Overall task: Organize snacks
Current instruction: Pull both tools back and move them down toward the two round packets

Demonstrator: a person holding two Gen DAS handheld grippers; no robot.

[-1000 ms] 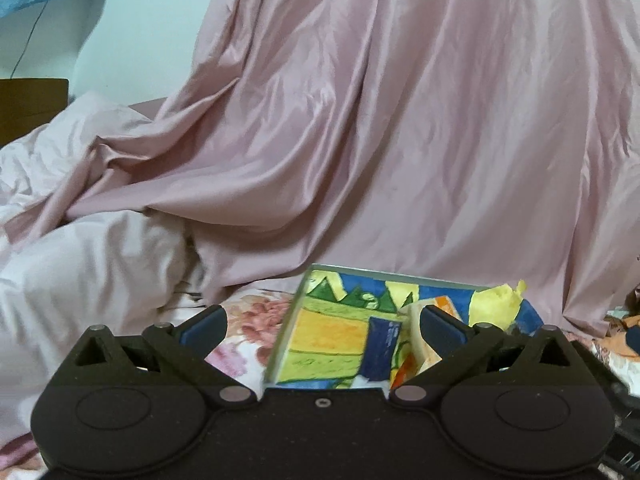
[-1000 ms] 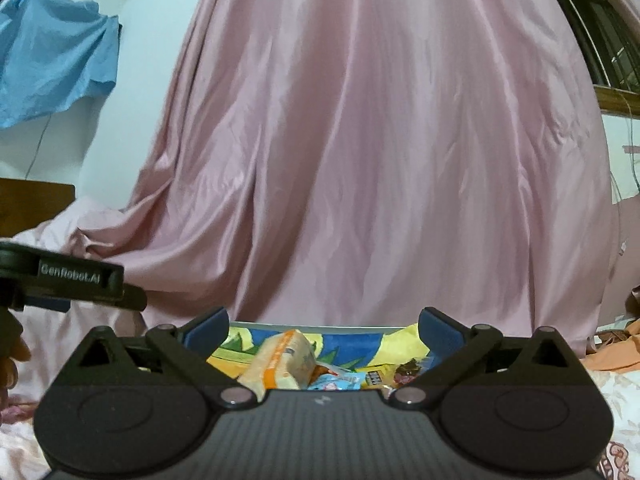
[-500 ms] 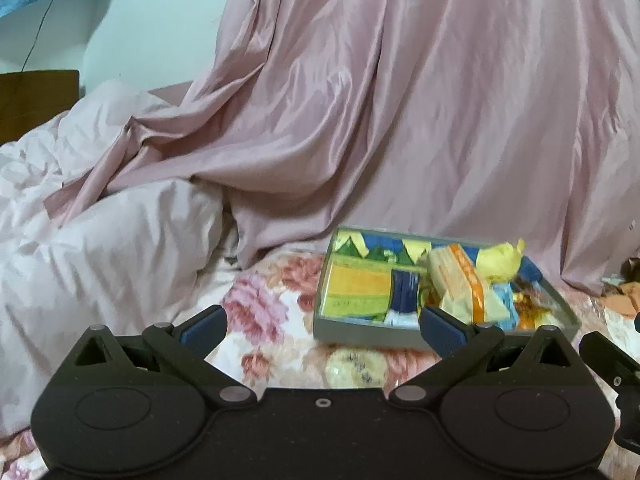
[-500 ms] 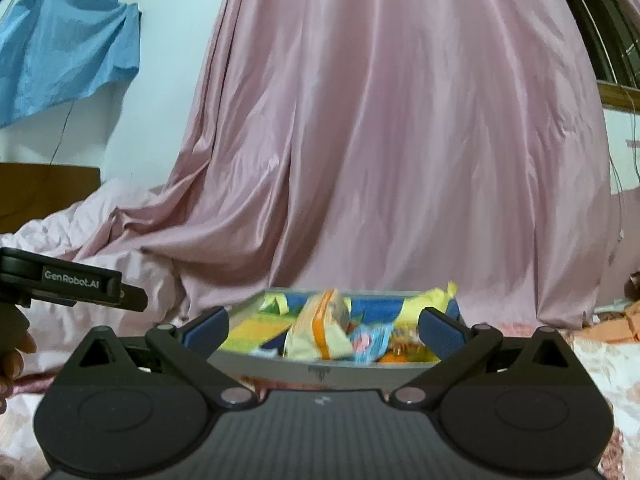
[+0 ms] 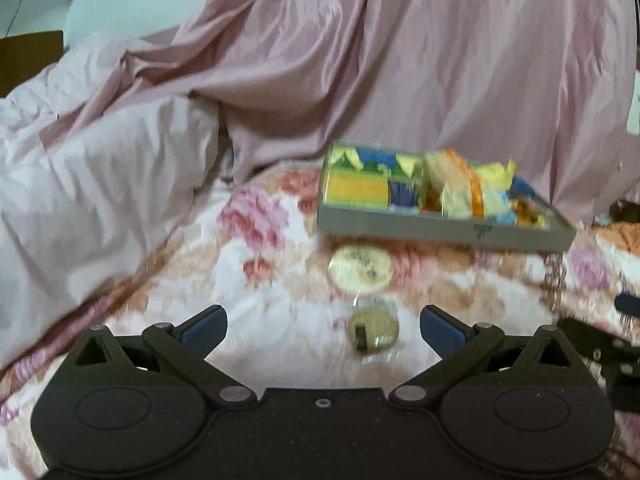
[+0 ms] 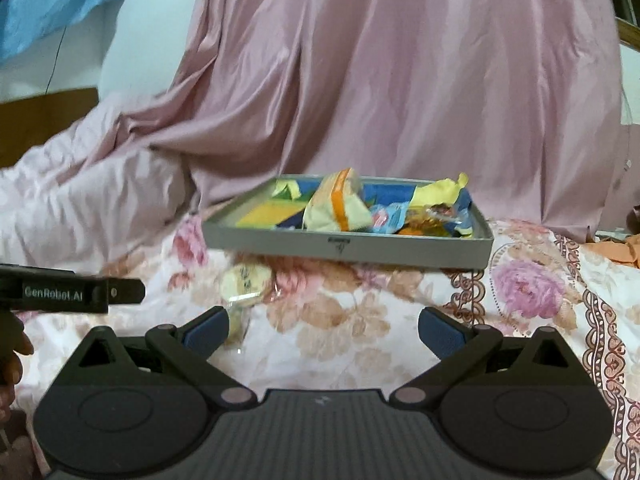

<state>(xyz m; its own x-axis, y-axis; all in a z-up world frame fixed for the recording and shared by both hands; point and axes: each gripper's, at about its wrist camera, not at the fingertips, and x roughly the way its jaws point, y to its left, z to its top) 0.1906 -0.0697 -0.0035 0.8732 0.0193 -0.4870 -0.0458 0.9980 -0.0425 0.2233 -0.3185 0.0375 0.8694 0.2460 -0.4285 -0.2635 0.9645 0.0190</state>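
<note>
A: You've pulled both grippers back; left gripper (image 5: 322, 322) and right gripper (image 6: 323, 324) gape, holding nothing. Tray (image 6: 400, 246) now far, two wrapped snacks (image 5: 372, 330) left near on the floral sheet (image 6: 520, 280).

B: Writing? "GenRobot.AI" only; wrappers blurred.

Left gripper (image 5: 322, 326) held low and level, blue-padded fingers (image 5: 204, 326) spread wide, nothing between them. Right gripper (image 6: 323, 326) likewise level, spread wide and empty. Fingertips of a hand (image 6: 16, 354) visible at the left edge of the right wrist view, beneath the left gripper's body.
</note>
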